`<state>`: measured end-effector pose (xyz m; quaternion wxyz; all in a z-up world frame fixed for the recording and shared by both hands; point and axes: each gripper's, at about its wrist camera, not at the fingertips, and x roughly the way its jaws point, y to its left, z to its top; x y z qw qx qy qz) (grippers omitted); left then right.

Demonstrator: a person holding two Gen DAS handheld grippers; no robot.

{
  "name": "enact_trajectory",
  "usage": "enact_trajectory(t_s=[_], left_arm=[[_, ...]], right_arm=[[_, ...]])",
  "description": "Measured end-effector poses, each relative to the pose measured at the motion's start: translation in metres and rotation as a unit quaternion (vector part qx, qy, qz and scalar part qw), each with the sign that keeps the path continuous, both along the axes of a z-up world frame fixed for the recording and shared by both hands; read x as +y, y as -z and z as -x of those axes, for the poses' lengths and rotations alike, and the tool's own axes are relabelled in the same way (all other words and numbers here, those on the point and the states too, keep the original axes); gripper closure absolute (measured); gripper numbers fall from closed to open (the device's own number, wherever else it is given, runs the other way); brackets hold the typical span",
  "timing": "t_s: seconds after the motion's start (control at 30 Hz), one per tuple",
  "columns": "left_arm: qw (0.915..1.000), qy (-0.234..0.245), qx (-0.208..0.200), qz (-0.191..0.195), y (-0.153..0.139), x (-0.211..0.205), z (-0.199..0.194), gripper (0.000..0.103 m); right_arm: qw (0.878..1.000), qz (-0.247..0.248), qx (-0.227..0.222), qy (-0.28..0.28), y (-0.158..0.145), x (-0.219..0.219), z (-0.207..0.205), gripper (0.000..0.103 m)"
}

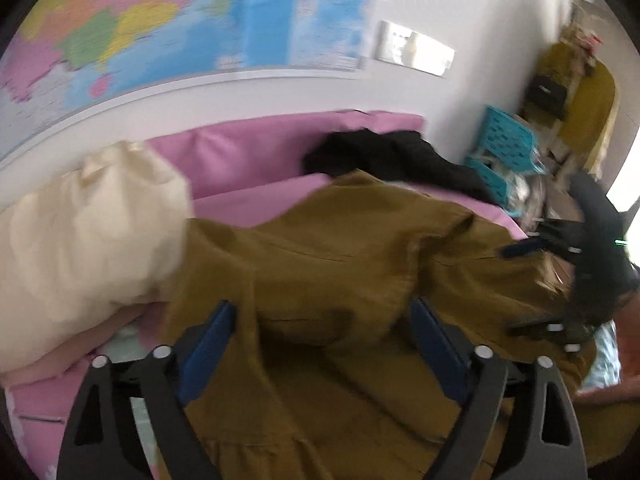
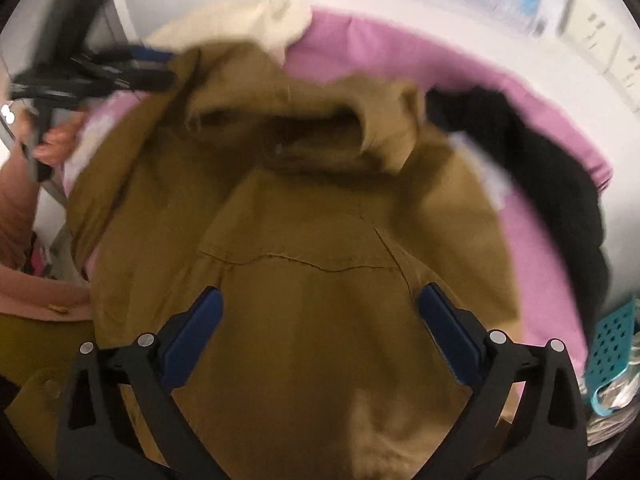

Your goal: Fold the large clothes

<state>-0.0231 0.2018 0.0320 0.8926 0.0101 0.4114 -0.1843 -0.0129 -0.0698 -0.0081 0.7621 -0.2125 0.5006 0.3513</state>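
Both your left tool [image 1: 324,344] and right tool [image 2: 320,332] are released above the brown coat [image 2: 320,220] on the pink bed [image 2: 532,236]. Laid-out step; next, grab an edge to fold.

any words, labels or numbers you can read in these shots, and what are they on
No text can be read in either view.
Wall map: carries print, but it is motion-blurred and illegible.
Pale plate on the wall: faint marks, too blurred to read.
Olive-brown garment, black garment, cream pillow, teal baskets: no label or lettering visible.
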Motion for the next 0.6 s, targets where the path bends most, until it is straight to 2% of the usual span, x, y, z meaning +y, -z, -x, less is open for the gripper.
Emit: enact_trajectory(t_s=[0.03, 0.07, 0.1, 0.13, 0.17, 0.2, 0.23, 0.33, 0.43, 0.5, 0.53, 0.57, 0.6], left_arm=[[0.9999, 0.005, 0.006, -0.008, 0.005, -0.006, -0.001, 0.014], [0.9997, 0.006, 0.018, -0.015, 0.012, -0.011, -0.004, 0.014], [0.9993, 0.003, 0.028, -0.023, 0.016, -0.015, -0.007, 0.014], [0.9987, 0.002, 0.037, -0.036, 0.023, -0.020, -0.010, 0.020], [0.9978, -0.002, 0.036, -0.056, 0.028, -0.027, -0.015, 0.030], [0.9967, -0.011, 0.034, -0.073, 0.030, -0.029, -0.018, 0.056], [0.9955, -0.020, 0.041, -0.083, 0.032, -0.030, -0.025, 0.072], [0.9972, -0.041, 0.048, -0.039, 0.015, -0.020, -0.046, 0.091], [0.9974, -0.069, 0.017, 0.010, -0.018, -0.008, -0.071, 0.092], [0.9949, -0.087, 0.003, 0.052, -0.041, 0.002, -0.090, 0.089], [0.9940, -0.087, 0.000, 0.066, -0.047, 0.004, -0.100, 0.080], [0.9937, -0.089, 0.001, 0.069, -0.049, 0.004, -0.107, 0.073], [0.9927, -0.104, 0.005, 0.060, -0.047, 0.004, -0.117, 0.058]], right_arm=[[1.000, -0.002, 0.013, -0.007, 0.006, 0.000, -0.001, 0.030], [1.000, -0.006, 0.019, -0.003, 0.007, -0.002, -0.002, 0.059], [0.999, -0.022, 0.034, -0.003, 0.006, -0.006, -0.003, 0.071], [0.999, -0.034, 0.033, -0.004, 0.001, -0.011, -0.001, 0.086], [0.999, -0.038, 0.019, 0.000, -0.009, -0.017, 0.001, 0.094], [0.999, -0.054, 0.009, 0.004, -0.024, -0.025, 0.002, 0.095], [0.998, -0.067, 0.003, 0.011, -0.037, -0.033, 0.001, 0.096], [0.992, -0.087, -0.069, 0.060, -0.097, -0.076, -0.012, 0.096], [0.985, -0.085, -0.108, 0.102, -0.135, -0.115, -0.035, 0.097], [0.983, -0.068, -0.123, 0.119, -0.140, -0.135, -0.055, 0.098], [0.982, -0.066, -0.116, 0.137, -0.137, -0.147, -0.069, 0.098], [0.981, -0.080, -0.076, 0.158, -0.127, -0.167, -0.089, 0.097], [0.978, -0.082, -0.051, 0.186, -0.113, -0.179, -0.105, 0.089]])
